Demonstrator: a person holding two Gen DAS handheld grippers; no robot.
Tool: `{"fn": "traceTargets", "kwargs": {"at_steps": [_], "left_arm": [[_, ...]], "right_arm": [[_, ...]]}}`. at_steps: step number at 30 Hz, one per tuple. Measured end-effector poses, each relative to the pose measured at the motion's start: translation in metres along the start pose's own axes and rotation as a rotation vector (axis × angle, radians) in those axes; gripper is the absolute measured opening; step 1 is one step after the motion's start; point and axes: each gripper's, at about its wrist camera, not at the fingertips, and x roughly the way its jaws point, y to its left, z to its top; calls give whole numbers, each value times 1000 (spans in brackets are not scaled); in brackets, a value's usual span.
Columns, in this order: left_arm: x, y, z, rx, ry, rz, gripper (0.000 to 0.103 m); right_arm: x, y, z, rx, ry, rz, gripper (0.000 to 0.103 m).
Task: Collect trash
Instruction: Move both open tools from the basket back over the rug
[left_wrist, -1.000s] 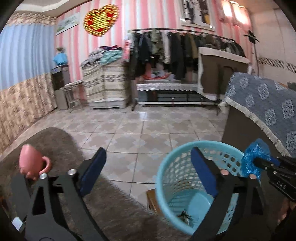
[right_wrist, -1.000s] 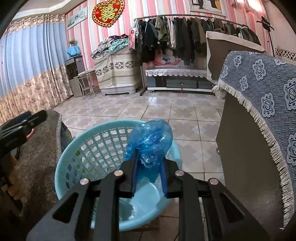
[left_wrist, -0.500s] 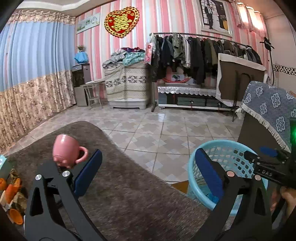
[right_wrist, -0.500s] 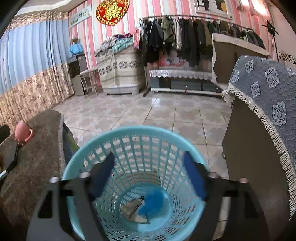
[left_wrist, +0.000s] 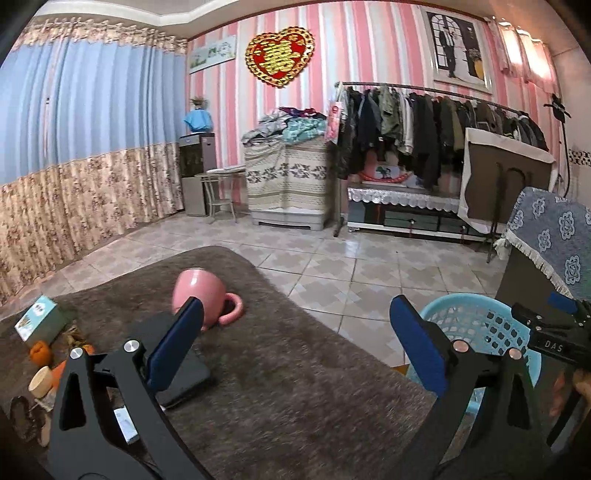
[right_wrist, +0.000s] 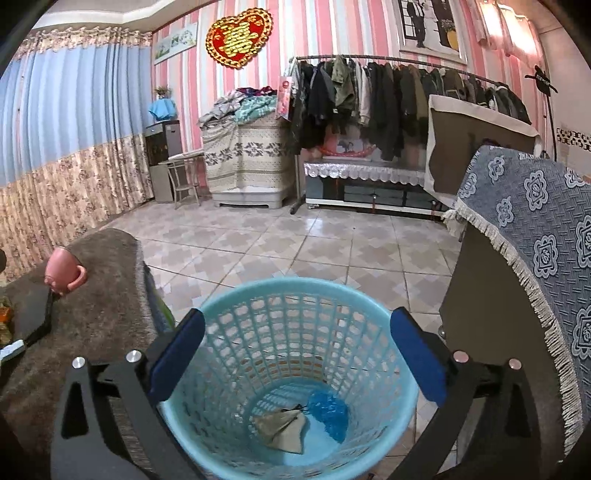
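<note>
Right tongs (right_wrist: 295, 350): spread wide and holding nothing, hanging directly over the mouth of the basket (right_wrist: 236, 295).
Left tongs (left_wrist: 295, 339): also wide and unloaded, above the brown-covered table (left_wrist: 295, 387).
Trash in the basket: a crumpled blue bag (right_wrist: 330, 413) lies on the bottom, touching a flat greyish scrap (right_wrist: 284, 430) beside it.
Trash not yet collected: at the left edge of the table sit orange bits (left_wrist: 40, 352) and some pale pieces (too blurred and distorted there to say what they are).
Not trash, by my reading: the pink cup (left_wrist: 201, 295) lying tipped on the table, the dark flat slab (left_wrist: 177, 373) under the left tongs' blue pad, and a small box (left_wrist: 37, 323).
Risk: a reach for the left-edge scraps passes close to the cup and slab, so a low sweep could knock the cup rolling toward the table edge; soft peel-like bits may also slip from smooth pads if pinched off-centre.
Risk at the basket: it stands just beside the table corner, so a careless swing could tip the light plastic.
Writing: "DAS" (left_wrist: 553, 346) in white on the right tongs' black body; the box's print is unreadable.
</note>
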Motion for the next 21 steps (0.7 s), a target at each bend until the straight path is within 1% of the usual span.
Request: {"fn": "traceTargets", "kwargs": {"at_steps": [4,9,11,18,21], "left_arm": [[-22,22,-2,-10,-14,49,98],[-44,54,-7,-58,-10,96,98],[-54,67,-9,-70,-11,127,98],[-85,104,-20,-73,-17,215,98],[-97,121,-26,-89,-12,241,98]], "right_arm": [[-13,20,1,-13,-12,37,98],[-29,51,-3,-27,-20,93,98],[-35,66,-7,-42,-21,123,98],[-53,112,-12,-104,-26,197,98],[-61,129,-15,-127,-31,227,98]]}}
